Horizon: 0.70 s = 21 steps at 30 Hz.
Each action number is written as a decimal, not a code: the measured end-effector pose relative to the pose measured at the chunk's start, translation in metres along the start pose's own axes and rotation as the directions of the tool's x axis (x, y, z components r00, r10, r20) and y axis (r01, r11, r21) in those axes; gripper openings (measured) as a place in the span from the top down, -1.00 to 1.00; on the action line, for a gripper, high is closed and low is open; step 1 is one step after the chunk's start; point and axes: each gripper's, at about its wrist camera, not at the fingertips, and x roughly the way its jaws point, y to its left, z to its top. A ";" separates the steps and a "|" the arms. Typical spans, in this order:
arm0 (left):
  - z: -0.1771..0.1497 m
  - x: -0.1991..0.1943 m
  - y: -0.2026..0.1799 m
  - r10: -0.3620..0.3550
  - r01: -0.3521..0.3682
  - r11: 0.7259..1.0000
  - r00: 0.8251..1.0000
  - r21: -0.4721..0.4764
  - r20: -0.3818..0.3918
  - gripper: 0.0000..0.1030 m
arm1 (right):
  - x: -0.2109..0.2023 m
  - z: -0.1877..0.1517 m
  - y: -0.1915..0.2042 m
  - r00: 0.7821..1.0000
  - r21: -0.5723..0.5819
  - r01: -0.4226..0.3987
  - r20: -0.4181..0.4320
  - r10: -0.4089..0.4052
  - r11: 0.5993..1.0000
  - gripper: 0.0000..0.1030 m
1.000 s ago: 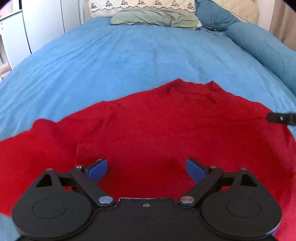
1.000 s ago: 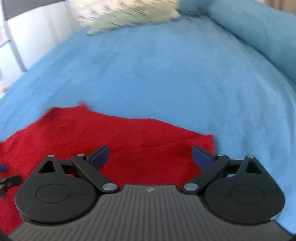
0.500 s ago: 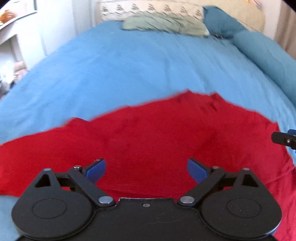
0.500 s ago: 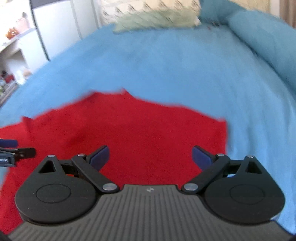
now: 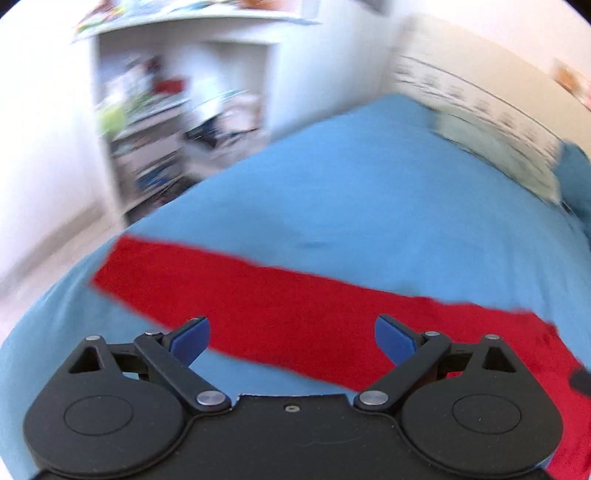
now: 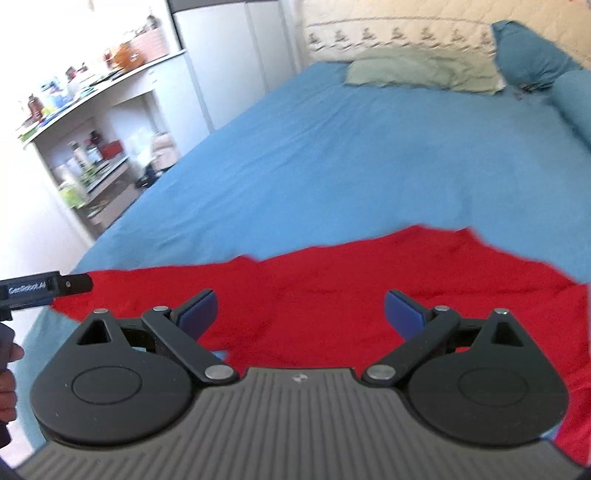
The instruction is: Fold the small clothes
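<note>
A red garment [image 6: 369, 288] lies spread flat on the blue bed cover [image 6: 351, 158], near the foot end of the bed. In the left wrist view one long red sleeve [image 5: 229, 291] stretches out to the left toward the bed's edge, its cuff end lying flat on the cover, while the wider body of the cloth fills the lower right. The left gripper [image 5: 291, 338] hovers above this sleeve with its blue-padded fingers [image 5: 190, 338] spread wide and nothing between them; whether they touch the cloth cannot be told. The right gripper [image 6: 301, 314] is likewise spread apart over the body of the garment, holding nothing. In the right wrist view the tip of the left gripper [image 6: 74, 283] shows at the left edge, just beside the end of the red cloth. Farther up the bed rest a pale green pillow [image 6: 417, 74] and a blue pillow [image 6: 528, 51] against a quilted cream headboard [image 6: 406, 26]. To the left of the bed stands a white shelf unit [image 6: 92, 122] crowded with small items, blurred in the left wrist view.
</note>
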 end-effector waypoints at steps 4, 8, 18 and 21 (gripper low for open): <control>-0.001 0.030 0.058 0.032 -0.033 0.991 0.999 -0.129 -0.004 -0.78 | 0.028 -0.016 0.036 1.000 -0.007 0.002 -0.029 -0.003 1.000 -1.00; -0.004 0.068 0.094 0.023 -0.029 0.980 0.999 -0.198 -0.029 -0.36 | 0.056 -0.034 0.054 0.998 -0.029 0.021 -0.050 -0.023 0.999 -1.00; 0.004 0.106 0.128 0.098 -0.092 0.965 0.995 -0.247 0.012 0.03 | 0.094 -0.057 0.070 0.998 -0.065 0.036 -0.057 -0.040 0.997 -1.00; 0.007 0.111 0.127 0.143 -0.136 0.965 0.990 -0.225 0.014 0.58 | 0.099 -0.055 0.070 0.997 -0.062 0.040 -0.056 -0.043 0.997 -1.00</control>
